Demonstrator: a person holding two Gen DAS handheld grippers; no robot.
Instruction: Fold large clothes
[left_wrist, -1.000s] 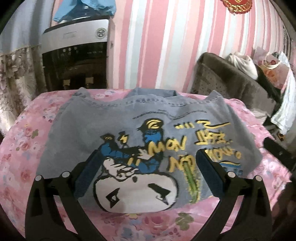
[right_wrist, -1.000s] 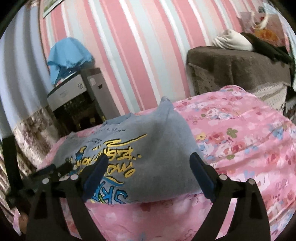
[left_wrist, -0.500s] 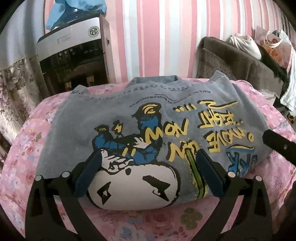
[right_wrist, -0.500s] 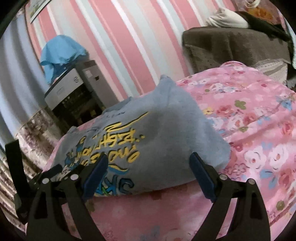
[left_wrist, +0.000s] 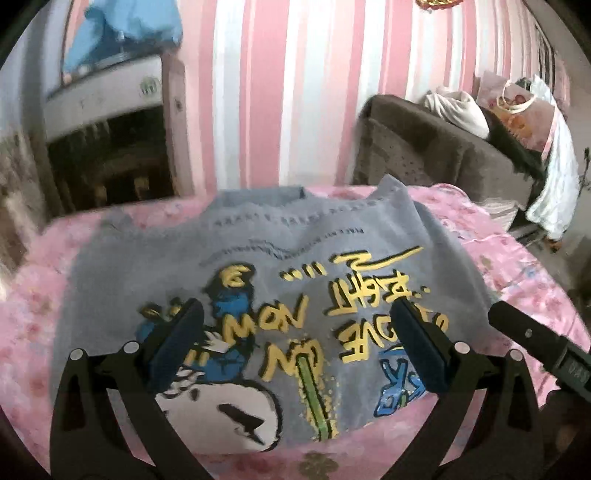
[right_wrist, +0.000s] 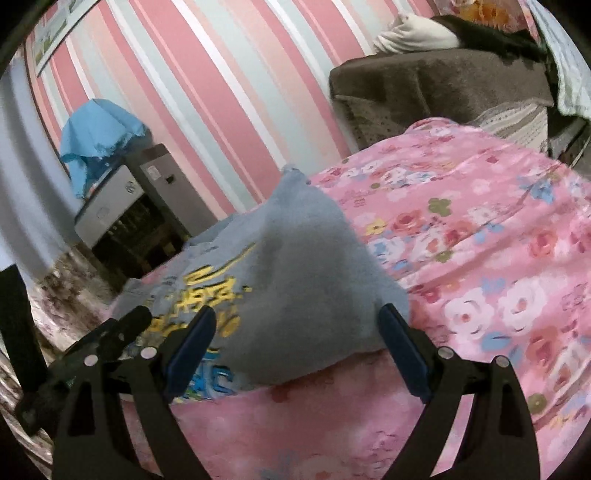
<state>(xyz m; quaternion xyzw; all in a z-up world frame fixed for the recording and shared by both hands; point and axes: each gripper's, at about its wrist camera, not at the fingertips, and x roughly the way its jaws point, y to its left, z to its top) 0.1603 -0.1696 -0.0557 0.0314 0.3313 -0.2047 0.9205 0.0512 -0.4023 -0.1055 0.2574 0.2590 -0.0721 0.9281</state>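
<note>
I see grey printed sweatshirt (left_wrist: 258, 258) folded on pink floral bedspread (right_wrist: 480, 240) | left gripper (left_wrist: 297, 347), right gripper (right_wrist: 297, 349) both spread, empty, above its near edge | soft, thick, floppy; I'd pinch near-edge corners.

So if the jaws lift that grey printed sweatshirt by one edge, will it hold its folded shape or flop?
The grey printed sweatshirt would probably flop: it lies soft and rumpled on the pink floral bedcover. Its puffy, rounded side fold suggests thick fabric, likely fairly heavy for clothing. Lifted at one edge, the layers would likely slide apart.
</note>
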